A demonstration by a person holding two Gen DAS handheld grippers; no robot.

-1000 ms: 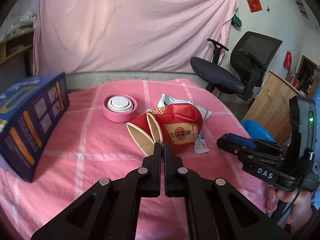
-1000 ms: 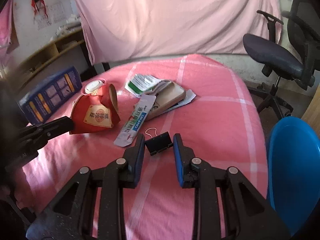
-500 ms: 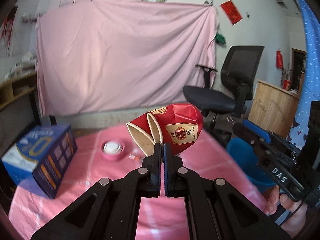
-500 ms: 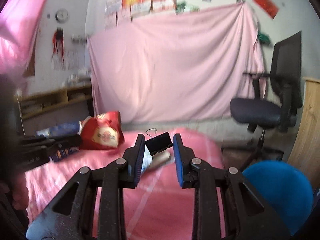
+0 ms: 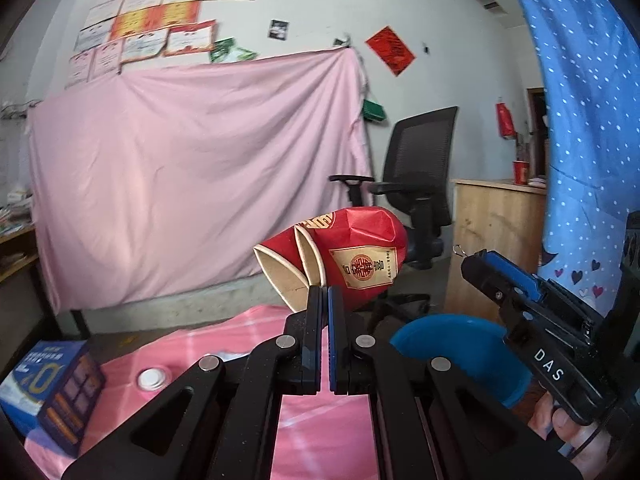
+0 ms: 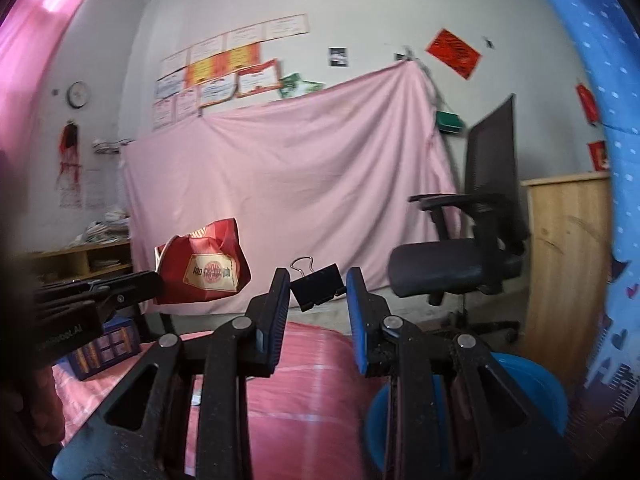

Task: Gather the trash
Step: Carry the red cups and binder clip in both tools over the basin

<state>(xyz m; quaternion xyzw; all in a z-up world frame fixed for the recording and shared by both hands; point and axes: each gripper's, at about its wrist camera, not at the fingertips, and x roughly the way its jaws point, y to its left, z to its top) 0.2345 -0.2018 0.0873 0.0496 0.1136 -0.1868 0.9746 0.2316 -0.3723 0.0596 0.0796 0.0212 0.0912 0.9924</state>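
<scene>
Both loads are up off the pink-clothed table [image 5: 256, 320]: my left gripper [image 5: 324, 300] pinches crushed red paper cups [image 5: 352, 252], my right gripper [image 6: 318, 292] clamps a black binder clip [image 6: 318, 286], probably bound for the blue bin [image 5: 452, 340].

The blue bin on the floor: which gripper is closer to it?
Right. The right gripper, clamping a black binder clip, is almost above the blue bin. The left gripper, pinching red paper cups, is over the pink table beside it.

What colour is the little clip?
Black, with a silver wire handle: the small metal binder clip, clearest in the right wrist view.
</scene>
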